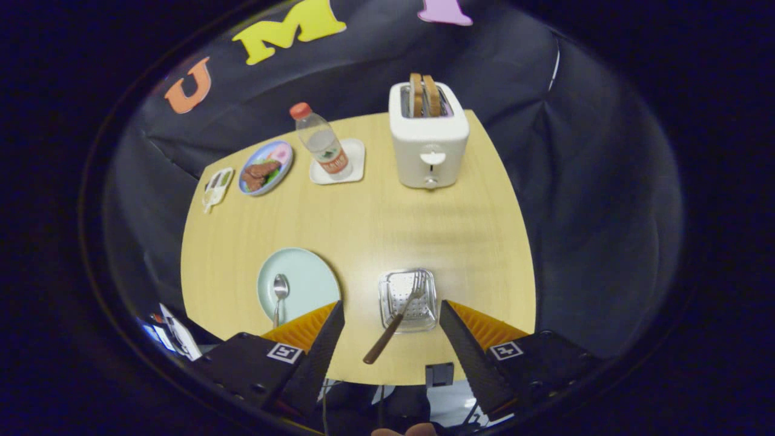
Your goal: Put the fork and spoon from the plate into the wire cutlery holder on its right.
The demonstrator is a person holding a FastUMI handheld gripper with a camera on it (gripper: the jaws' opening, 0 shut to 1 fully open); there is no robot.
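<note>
A wire cutlery holder (pixel 407 301) stands on the wooden table (pixel 363 224) between my fingers. A fork (pixel 396 321) with a brown handle leans in it, tines down inside and the handle sticking out over the near rim. To the holder's left lies a pale green plate (pixel 303 280) with a metal spoon (pixel 280 293) resting on it, just beyond my left finger. My gripper (pixel 392 312) hangs high above the table's near edge, open, with nothing held between its fingers.
At the far side stand a white toaster (pixel 428 142) with two bread slices, a water bottle (pixel 323 144) on a white coaster, a blue plate (pixel 265 168) of food and a small tray (pixel 217 186) near the table's left edge.
</note>
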